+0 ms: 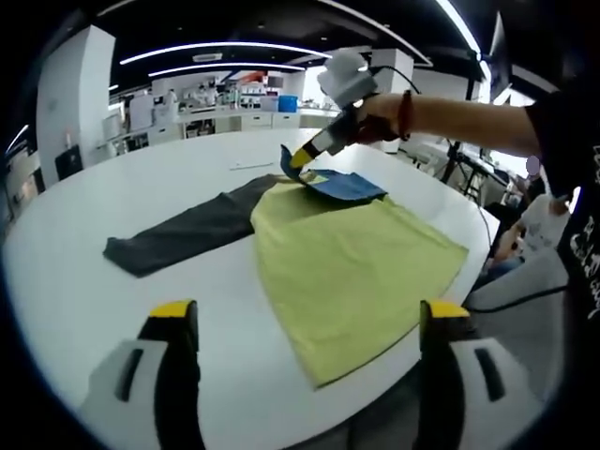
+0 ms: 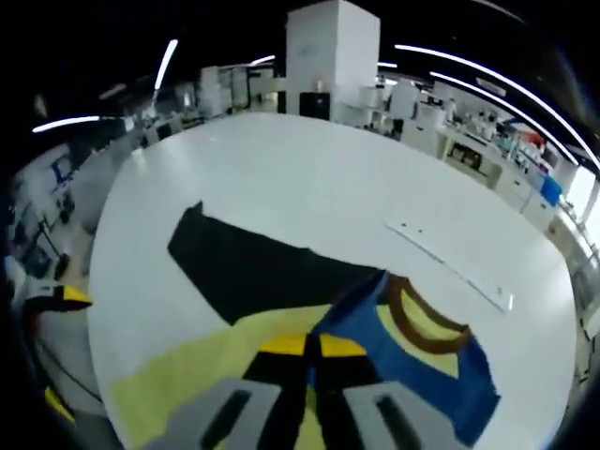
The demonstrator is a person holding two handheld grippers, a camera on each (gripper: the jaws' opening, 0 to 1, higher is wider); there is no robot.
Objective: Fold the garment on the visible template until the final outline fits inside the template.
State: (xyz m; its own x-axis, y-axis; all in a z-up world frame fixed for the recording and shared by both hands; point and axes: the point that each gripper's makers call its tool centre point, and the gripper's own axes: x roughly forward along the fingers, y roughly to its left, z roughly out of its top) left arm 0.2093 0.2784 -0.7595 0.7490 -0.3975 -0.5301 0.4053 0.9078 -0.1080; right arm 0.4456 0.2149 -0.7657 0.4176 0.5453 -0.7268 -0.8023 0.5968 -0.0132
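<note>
1. Yellow-green cloth garment with blue shoulder panel and brown collar [image 1: 352,258] spread flat on the round white counter [image 1: 112,202], one dark grey sleeve [image 1: 183,234] stretched out sideways, hem reaching the near counter edge.
2. No template outline distinguishable on the counter from either view.
3. Right gripper [image 1: 298,161], yellow-tipped, clenched on the blue collar edge [image 2: 352,314], lifting it slightly off the counter.
4. Left gripper [image 1: 309,323] released, jaws wide apart, hovering above the hem side, touching nothing.
5. Likely step: first fold, collar end being brought toward the hem.
6. Next move probably calls for pinning or gripping the hem side with the left, then tucking the grey sleeve inward.
</note>
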